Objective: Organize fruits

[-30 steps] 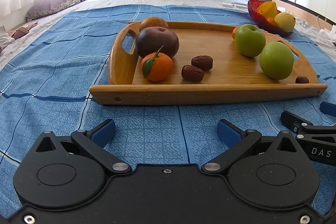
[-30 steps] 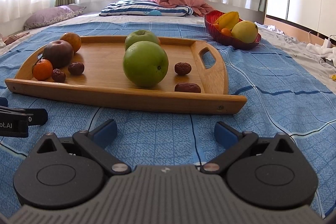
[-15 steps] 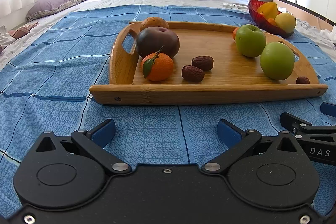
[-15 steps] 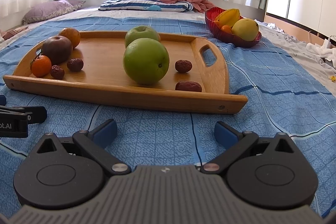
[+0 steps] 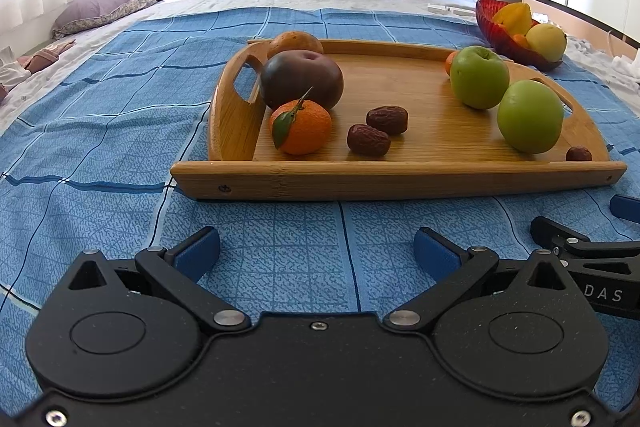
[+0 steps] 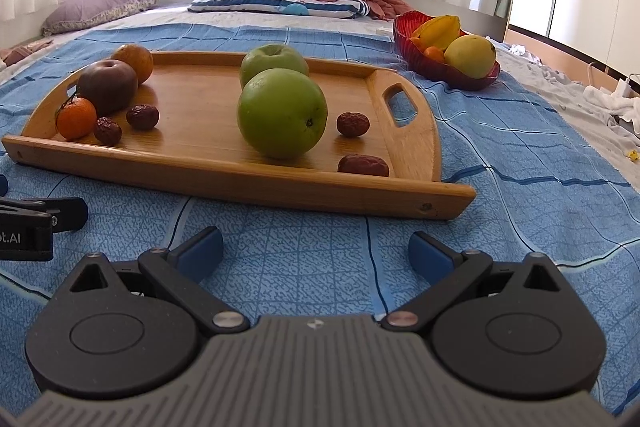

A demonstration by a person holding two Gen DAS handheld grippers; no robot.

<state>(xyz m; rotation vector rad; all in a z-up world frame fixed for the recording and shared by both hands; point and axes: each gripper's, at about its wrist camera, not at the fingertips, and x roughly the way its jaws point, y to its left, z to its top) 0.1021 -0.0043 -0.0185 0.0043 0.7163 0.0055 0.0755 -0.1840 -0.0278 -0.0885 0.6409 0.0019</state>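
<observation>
Jaws spread on both grippers — left gripper (image 5: 316,247), right gripper (image 6: 316,247) — fruit-laden wooden tray (image 6: 248,183) lying just ahead, untouched.

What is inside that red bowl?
The red bowl holds a yellow starfruit, a yellow-green fruit and a small orange one. Anything underneath them is hidden.

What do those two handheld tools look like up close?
Both are matte black with two round discs, silver rivets and angled link arms ending in blue fingers. The left tool has a smooth black body; the right tool has a ribbed grey one and white "DAS" lettering on its side. No cables show.
</observation>
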